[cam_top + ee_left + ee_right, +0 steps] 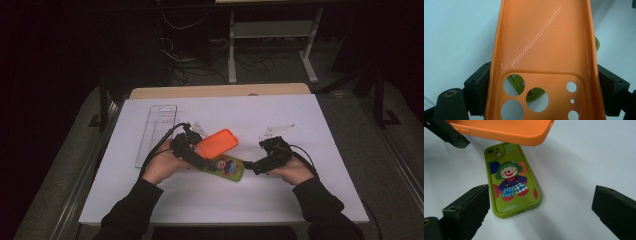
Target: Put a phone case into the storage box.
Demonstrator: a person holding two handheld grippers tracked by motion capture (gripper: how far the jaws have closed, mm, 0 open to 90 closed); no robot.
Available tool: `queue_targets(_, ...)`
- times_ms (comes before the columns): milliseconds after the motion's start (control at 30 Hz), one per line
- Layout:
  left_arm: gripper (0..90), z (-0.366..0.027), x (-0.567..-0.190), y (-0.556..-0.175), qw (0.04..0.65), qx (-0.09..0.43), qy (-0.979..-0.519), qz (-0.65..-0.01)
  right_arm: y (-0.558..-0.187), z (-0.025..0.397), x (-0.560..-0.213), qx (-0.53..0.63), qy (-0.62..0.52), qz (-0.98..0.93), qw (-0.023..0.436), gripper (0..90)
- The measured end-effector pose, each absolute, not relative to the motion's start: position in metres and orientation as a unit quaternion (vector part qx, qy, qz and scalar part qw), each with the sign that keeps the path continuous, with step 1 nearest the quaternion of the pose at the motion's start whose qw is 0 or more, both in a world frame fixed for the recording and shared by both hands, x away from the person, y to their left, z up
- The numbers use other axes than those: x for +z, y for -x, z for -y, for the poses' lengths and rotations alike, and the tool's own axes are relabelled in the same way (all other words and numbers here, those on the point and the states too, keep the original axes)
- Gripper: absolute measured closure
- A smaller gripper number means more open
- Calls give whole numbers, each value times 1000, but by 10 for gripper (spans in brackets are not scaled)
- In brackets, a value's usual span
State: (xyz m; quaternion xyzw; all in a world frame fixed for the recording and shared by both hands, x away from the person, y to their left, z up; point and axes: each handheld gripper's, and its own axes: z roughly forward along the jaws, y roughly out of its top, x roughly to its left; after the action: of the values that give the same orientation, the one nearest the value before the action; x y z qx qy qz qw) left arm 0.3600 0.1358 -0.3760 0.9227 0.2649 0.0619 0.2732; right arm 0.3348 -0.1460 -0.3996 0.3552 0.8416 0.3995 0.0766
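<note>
a: so where was the orange case (217, 143)?
b: clamped by its long edges in the left gripper (541, 82), lifted over the green case (511, 180) on the table (310, 200); light, bendy, slick; the stiffer camera end suited it best.
a: right gripper (541, 212)?
b: gaping wide, empty.

This looks like a lab or test room set up for recording, not a home; a white board (300, 195) lies over a plain wooden tabletop (220, 91) as a bare work surface; the surroundings are dark and unlit; behind the table, loose cables (200, 70) sprawl over a grey floor (50, 165); the white legs of an equipment stand (232, 50) rise at the back, next to dark hardware; black frame posts (103, 100) stand at the table's sides; nothing domestic is around.
</note>
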Motion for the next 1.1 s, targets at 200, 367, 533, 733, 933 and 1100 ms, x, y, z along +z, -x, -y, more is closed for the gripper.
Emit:
queue_targets(200, 161, -134, -380, -359, 268, 57, -924, -266, -329, 143, -407, 410, -383, -824, 76, 14)
queue_targets(367, 161, -133, -382, -359, 269, 53, -923, -271, -326, 142, -407, 422, -392, -812, 97, 14)
queue_targets(533, 161, -133, -381, -358, 268, 57, -922, -275, -326, 141, -409, 421, -394, -811, 100, 14)
queue_targets(733, 161, -135, -381, -359, 264, 57, -924, -272, -325, 139, -410, 420, -392, -812, 108, 16)
queue_targets(933, 162, -135, -381, -359, 268, 57, -922, -274, -324, 135, -410, 415, -390, -814, 120, 30)
queue_targets(1100, 161, -135, -381, -359, 265, 57, -923, -271, -323, 135, -410, 413, -376, -818, 137, 32)
